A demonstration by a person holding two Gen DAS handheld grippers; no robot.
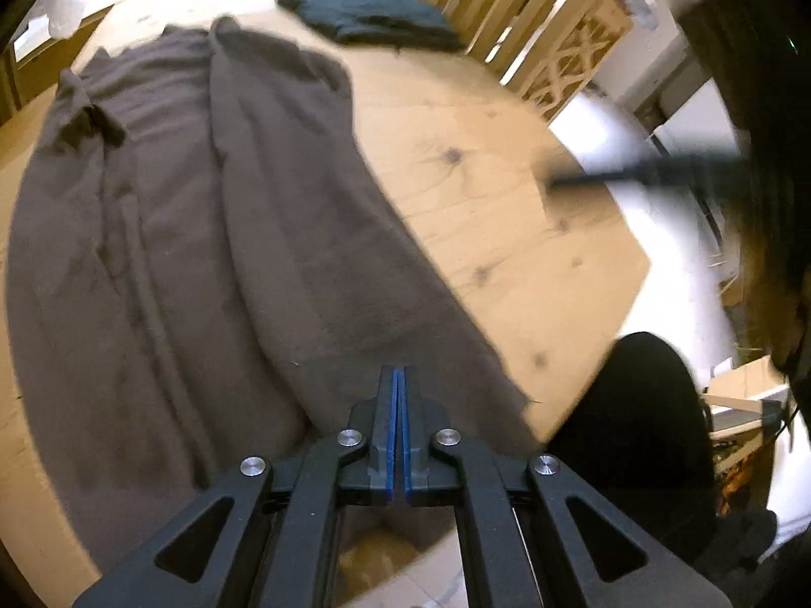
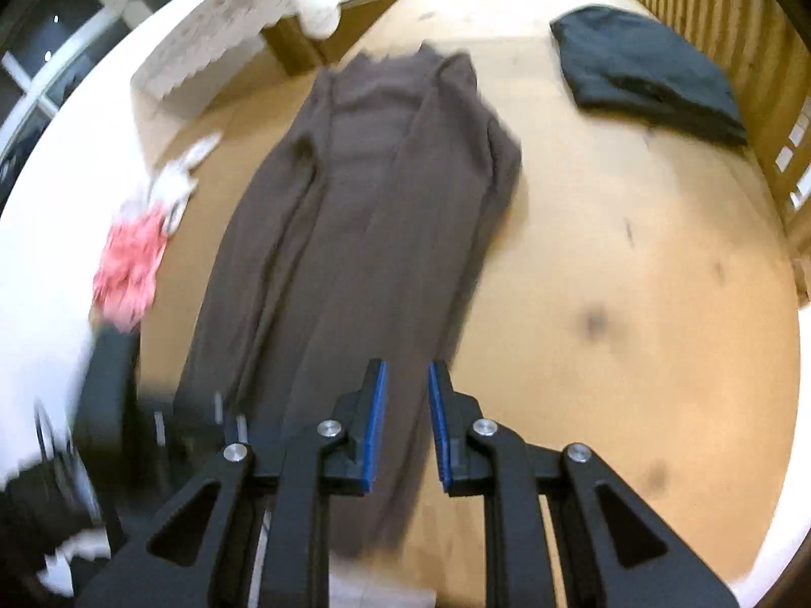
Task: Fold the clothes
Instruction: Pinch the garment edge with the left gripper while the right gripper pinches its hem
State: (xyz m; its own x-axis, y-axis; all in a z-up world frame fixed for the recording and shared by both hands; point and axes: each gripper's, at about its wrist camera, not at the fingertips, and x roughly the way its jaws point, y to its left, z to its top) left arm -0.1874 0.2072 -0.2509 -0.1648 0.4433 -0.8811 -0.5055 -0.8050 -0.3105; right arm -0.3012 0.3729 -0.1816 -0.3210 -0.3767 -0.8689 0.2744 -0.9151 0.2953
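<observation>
Brown garment (image 2: 365,233) lies lengthwise ahead of both claws on wooden table (image 2: 633,263); left gripper (image 1: 399,372) closed, empty; right gripper (image 2: 407,372) parted, holding nothing.

The left wrist camera sat behind the left tool (image 1: 399,380) and looked steeply down along its fingers, close over the near end of the brown garment (image 1: 203,233), with the table (image 1: 507,233) corner to its right. The right wrist camera looked down past the right tool (image 2: 407,375) from higher up, taking in the garment's whole length. Both views shared the brown garment, the dark folded cloth (image 1: 370,12) beyond it, and the slatted wooden rail (image 1: 532,15) along the far edge.
</observation>
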